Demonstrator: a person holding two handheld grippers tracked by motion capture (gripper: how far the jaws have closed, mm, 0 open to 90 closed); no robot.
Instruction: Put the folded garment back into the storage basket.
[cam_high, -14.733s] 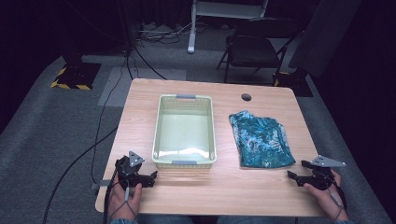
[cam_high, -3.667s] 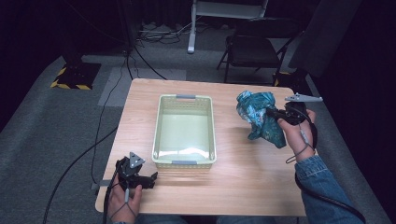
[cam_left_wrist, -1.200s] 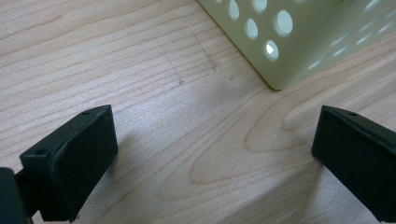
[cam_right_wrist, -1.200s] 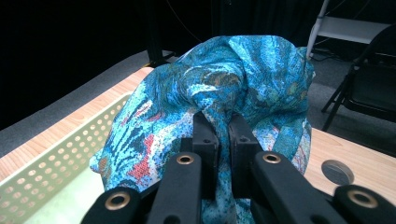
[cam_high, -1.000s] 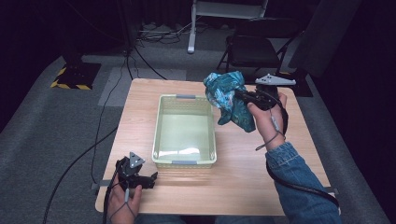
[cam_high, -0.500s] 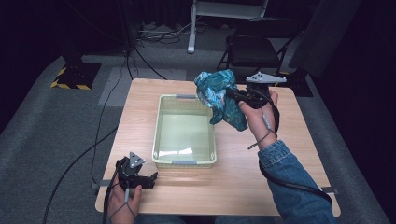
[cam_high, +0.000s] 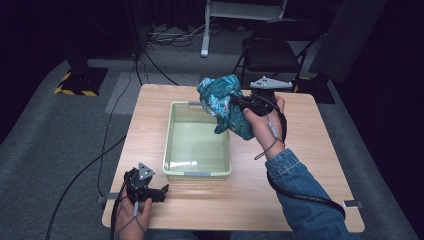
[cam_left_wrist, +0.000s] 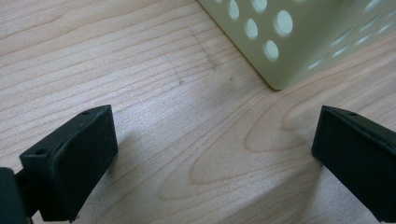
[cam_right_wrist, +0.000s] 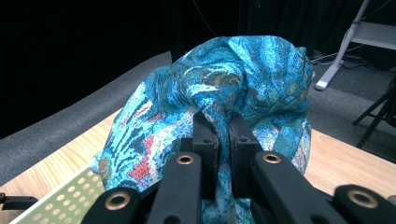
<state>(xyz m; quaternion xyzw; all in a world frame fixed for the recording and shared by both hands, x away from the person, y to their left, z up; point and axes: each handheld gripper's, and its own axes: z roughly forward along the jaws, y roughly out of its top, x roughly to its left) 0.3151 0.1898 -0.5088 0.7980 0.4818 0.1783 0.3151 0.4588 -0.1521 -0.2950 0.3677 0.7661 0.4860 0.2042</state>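
A crumpled blue-green patterned cloth (cam_high: 223, 102) hangs in the air over the far right corner of a pale green perforated basket (cam_high: 199, 174). My right gripper (cam_high: 237, 101) is shut on the cloth and holds it from the right. Seen along the right gripper (cam_right_wrist: 223, 122), its two black jaws pinch a fold of the cloth (cam_right_wrist: 224, 88), and the basket's rim (cam_right_wrist: 60, 196) lies below at the left. At the table's near left corner my left gripper (cam_high: 161, 192) rests on the wood. Its jaws stand wide open (cam_left_wrist: 210, 154) over bare wood, with the basket's corner (cam_left_wrist: 289, 51) just ahead.
The wooden table (cam_high: 300, 160) has bare surface to the right of the basket. A dark folding chair (cam_high: 272, 50) and a white stand (cam_high: 240, 10) are behind the table. Cables (cam_high: 110, 125) run across the grey floor at the left.
My right gripper has carried the cloth leftward, from beside the basket's far right corner to above it. The left gripper has kept still.
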